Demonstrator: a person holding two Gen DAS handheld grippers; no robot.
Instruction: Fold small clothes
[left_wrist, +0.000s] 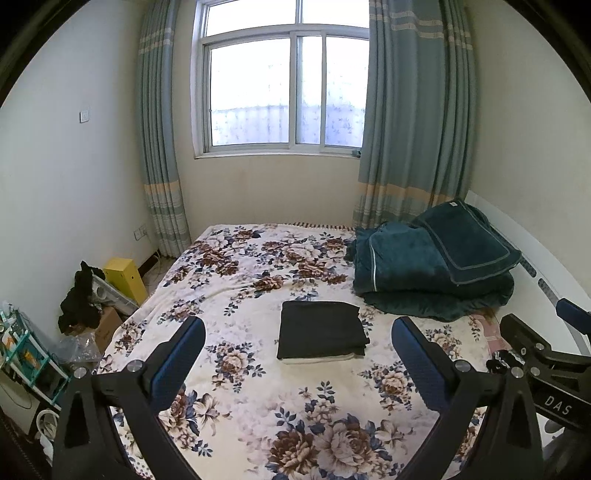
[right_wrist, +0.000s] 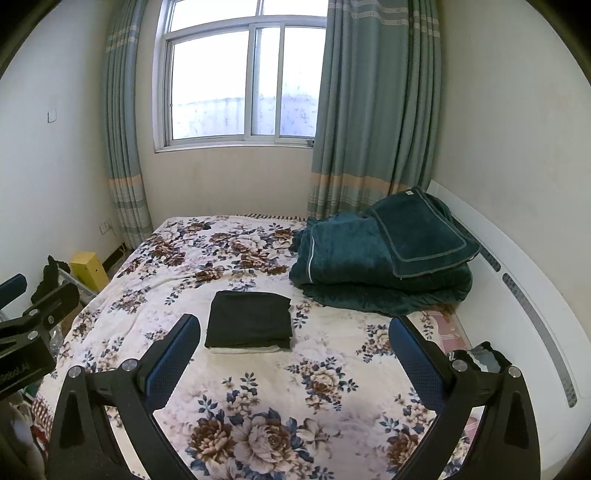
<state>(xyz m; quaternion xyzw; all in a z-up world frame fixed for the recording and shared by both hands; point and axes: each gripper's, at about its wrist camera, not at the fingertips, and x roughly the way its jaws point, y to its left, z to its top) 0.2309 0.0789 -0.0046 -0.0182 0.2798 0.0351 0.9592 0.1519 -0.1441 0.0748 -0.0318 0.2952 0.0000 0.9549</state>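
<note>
On the floral bedspread (left_wrist: 236, 369) ahead of me lies the folded black garment (left_wrist: 321, 328), a neat rectangle with a pale layer showing under its near edge; whether that pale strip is a second garment or a lining I cannot tell. My left gripper (left_wrist: 297, 362) hangs above the bed with its jaws spread wide and nothing between them; my right gripper (right_wrist: 293, 360) is the same, wide apart and empty, and the 2 sit side by side, near the garment but not touching it.

I judge the fold on this piece done, so the risk now is mine to make; if I reach in low, a blue pad could catch the top layer and drag it askew, and the plush bedspread could ruck up under the stack and spoil its square edges; closing on only 1 layer would peel the fold open.

Just right of and beyond the garment sits a heap of dark green bedding (right_wrist: 380, 258), close enough to crowd any sideways move. Off the left edge of the bed are a yellow box (left_wrist: 123, 278) and floor clutter, well apart. Between me and the garment nothing stands.
</note>
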